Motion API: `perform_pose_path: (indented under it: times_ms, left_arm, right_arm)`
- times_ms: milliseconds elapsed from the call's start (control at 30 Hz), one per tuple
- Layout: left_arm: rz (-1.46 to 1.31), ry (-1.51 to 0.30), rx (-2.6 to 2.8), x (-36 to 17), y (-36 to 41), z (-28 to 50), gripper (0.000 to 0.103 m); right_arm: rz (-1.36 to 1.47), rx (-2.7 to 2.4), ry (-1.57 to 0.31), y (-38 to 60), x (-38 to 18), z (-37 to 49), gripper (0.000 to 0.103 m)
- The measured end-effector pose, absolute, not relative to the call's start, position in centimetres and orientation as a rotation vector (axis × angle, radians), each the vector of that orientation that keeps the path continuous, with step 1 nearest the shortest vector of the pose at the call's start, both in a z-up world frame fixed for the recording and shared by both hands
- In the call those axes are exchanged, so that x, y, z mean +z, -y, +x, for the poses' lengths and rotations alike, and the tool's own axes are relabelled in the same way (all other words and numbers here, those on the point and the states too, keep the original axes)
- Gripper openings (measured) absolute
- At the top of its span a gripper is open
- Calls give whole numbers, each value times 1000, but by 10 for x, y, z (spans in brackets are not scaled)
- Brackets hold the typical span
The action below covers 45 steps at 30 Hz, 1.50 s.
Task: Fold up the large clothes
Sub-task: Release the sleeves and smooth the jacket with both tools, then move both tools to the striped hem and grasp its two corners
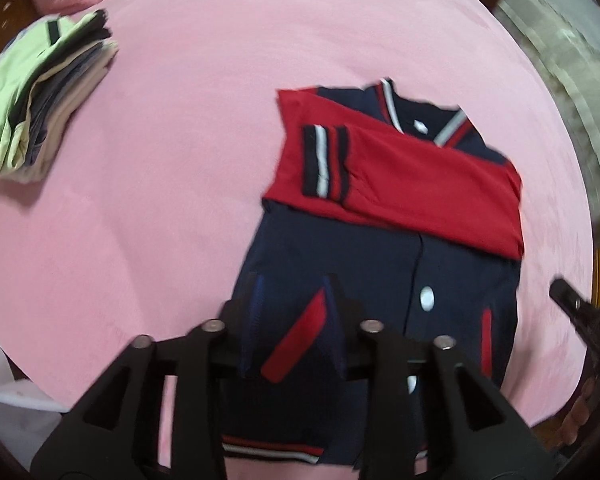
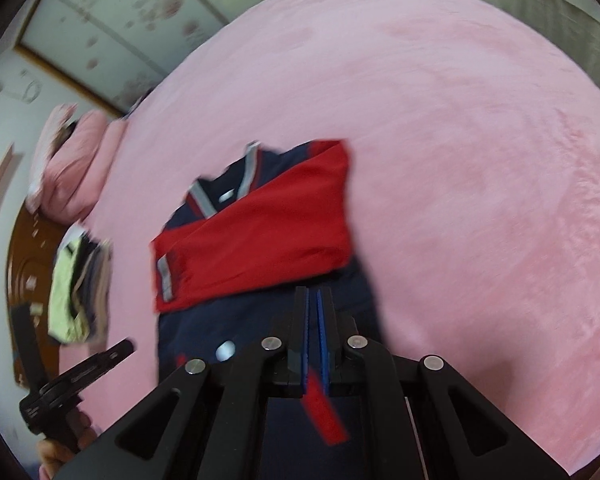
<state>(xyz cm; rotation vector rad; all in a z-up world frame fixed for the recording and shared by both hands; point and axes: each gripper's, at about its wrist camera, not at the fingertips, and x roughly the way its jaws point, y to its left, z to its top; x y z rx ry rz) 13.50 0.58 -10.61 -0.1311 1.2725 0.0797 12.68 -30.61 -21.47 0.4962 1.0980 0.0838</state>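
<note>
A navy jacket [image 1: 340, 248] with red sleeves lies flat on a pink bed [image 1: 160, 160], collar at the far end and striped hem nearest the cameras. Both red sleeves [image 1: 400, 184] are already folded across the chest, one on top of the other, with a striped cuff [image 1: 326, 160] showing at the left edge. White snap buttons run down the front.

The left tongs [image 1: 292, 320] hang above the jacket's lower left part, over a red pocket trim. Their jaws stand partly apart with nothing between them. The right tongs [image 2: 313, 312] hover over the lower right part of the jacket. Their blue-padded jaws are parted by a narrow gap and grip nothing; the cloth seen through the gap lies below them. Each gripper shows at the edge of the other's view, held by a hand.

A stack of folded clothes [image 1: 40, 100], pale green on top, sits well apart at the far left of the bed, near a pink pillow [image 2: 72, 160].

The sleeve fold looks finished, and both tongs appear free of the cloth. The likely next step is to fold the body in half lengthwise. That calls for lowering both tongs to the hem corners, pinching each one, and carrying the hem up to the collar without disturbing the sleeves.
</note>
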Motion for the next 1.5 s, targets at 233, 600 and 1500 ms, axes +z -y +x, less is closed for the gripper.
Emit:
perform_pose_path:
  times_ms: [233, 600, 1500]
  left_arm:
    - [-70, -1304, 6, -100, 8, 110, 53]
    - [-50, -1360, -28, -96, 9, 80, 70]
    - [-103, -1510, -35, -175, -47, -13, 71]
  right_arm:
    - [448, 167, -1110, 263, -194, 97, 39]
    - [469, 141, -1164, 239, -196, 52, 63]
    - [577, 28, -1362, 290, -264, -67, 81]
